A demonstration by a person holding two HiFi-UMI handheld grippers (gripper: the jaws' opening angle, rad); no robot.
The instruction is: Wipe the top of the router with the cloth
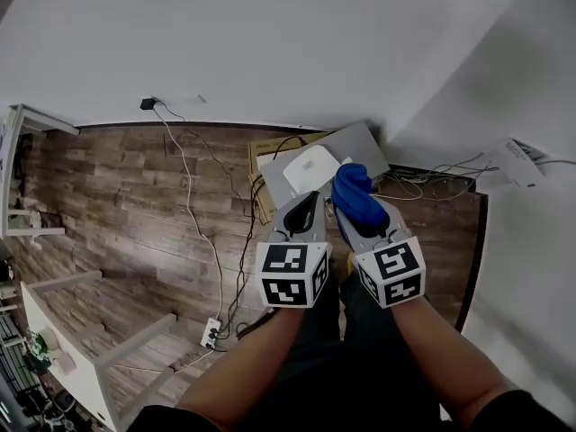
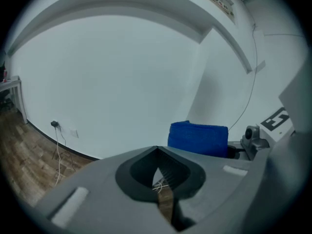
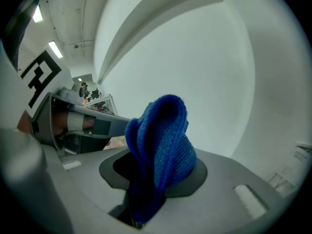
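The right gripper (image 1: 358, 216) has its fingers clamped on the blue cloth (image 1: 350, 190), bunched forward ready to wipe the white router (image 1: 309, 167) beyond. The left gripper (image 1: 304, 207), fingers together and empty, hovers alongside.

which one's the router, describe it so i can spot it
Follow the wood floor to the white wall, straight ahead of the person. A grey board lies there, and the router is the flat white slab with rounded corners on it, just beyond the blue cloth. Its neighbours there are grey or blue.
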